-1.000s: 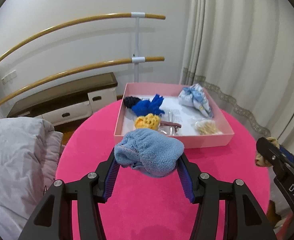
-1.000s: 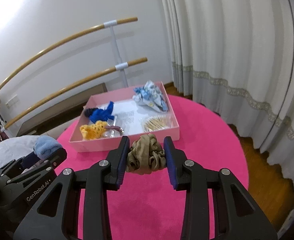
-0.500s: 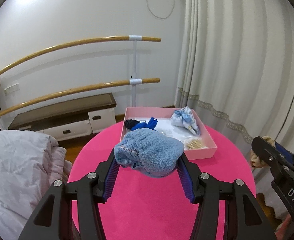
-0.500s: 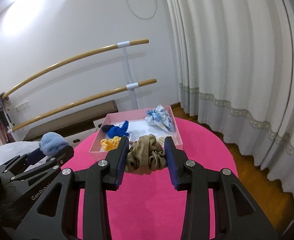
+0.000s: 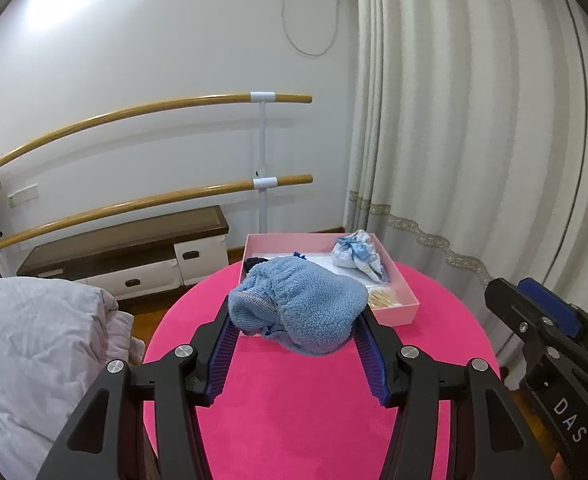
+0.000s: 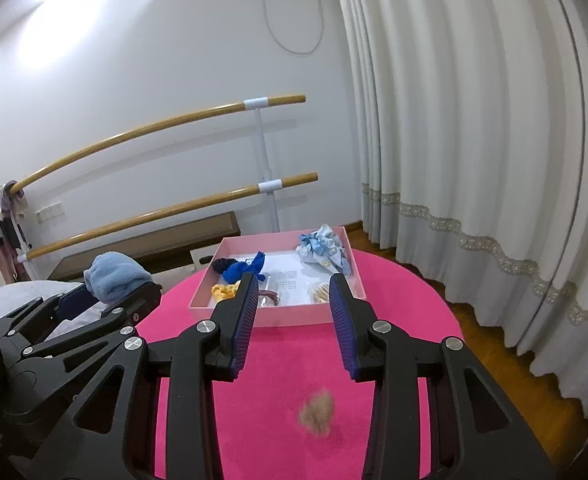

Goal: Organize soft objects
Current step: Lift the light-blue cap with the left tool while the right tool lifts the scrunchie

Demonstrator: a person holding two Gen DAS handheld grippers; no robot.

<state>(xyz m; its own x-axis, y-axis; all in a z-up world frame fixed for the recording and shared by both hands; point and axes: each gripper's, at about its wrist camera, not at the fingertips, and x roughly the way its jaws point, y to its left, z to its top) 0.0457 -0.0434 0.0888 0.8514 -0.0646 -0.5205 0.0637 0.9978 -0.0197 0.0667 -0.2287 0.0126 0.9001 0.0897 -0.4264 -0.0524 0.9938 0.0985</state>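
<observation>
L gripper (image 5: 297,320) has its jaws clamped on a light-blue fleece cloth (image 5: 299,306), held above the pink worktop (image 5: 294,420) just in front of the pink box (image 5: 393,312). R gripper (image 6: 292,316) jaws stand wide w/ nothing between them. A tan scrunchie (image 6: 317,414), blurred, shows below the R jaws against the worktop; can't tell if it's touching. Box holds a blue-white pouch (image 6: 323,250), blue scrunchie (image 6: 246,268) and yellow scrunchie (image 6: 224,290).

Tabletop (image 6: 393,292): bare pink cloth in front of the box (image 6: 278,318); blurred brown scrunchie (image 6: 316,416) there. Box floor crowded. Curtain (image 6: 473,140) to the right.
</observation>
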